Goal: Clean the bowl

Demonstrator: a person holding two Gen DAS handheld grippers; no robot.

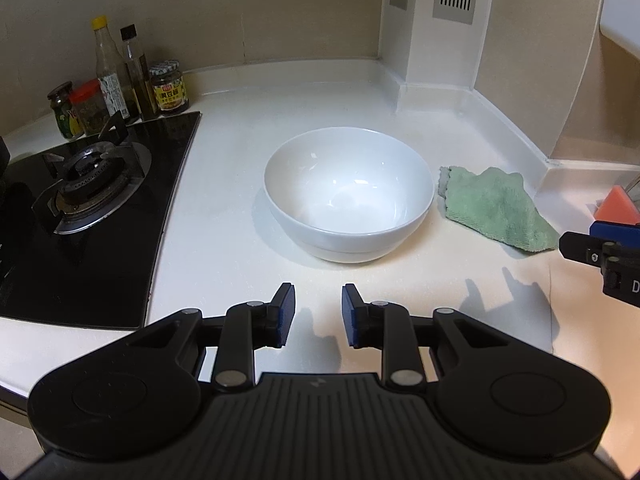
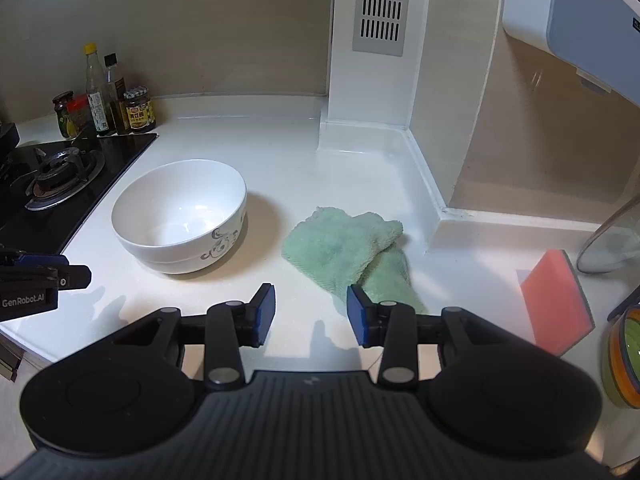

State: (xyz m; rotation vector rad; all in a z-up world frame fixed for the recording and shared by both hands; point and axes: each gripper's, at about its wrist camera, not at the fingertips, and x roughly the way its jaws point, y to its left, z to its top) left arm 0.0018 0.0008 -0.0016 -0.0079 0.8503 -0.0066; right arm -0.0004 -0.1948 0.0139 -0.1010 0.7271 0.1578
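Observation:
A white bowl stands upright on the white counter; it also shows in the right wrist view, with a grey pattern on its side. A crumpled green cloth lies just right of the bowl, also seen from the right wrist. My left gripper is open and empty, a little in front of the bowl. My right gripper is open and empty, with its right finger over the cloth's near corner.
A black gas hob lies left of the bowl, with sauce bottles and jars behind it. A pink sponge and a striped bowl sit at the right. A white vented column stands at the back.

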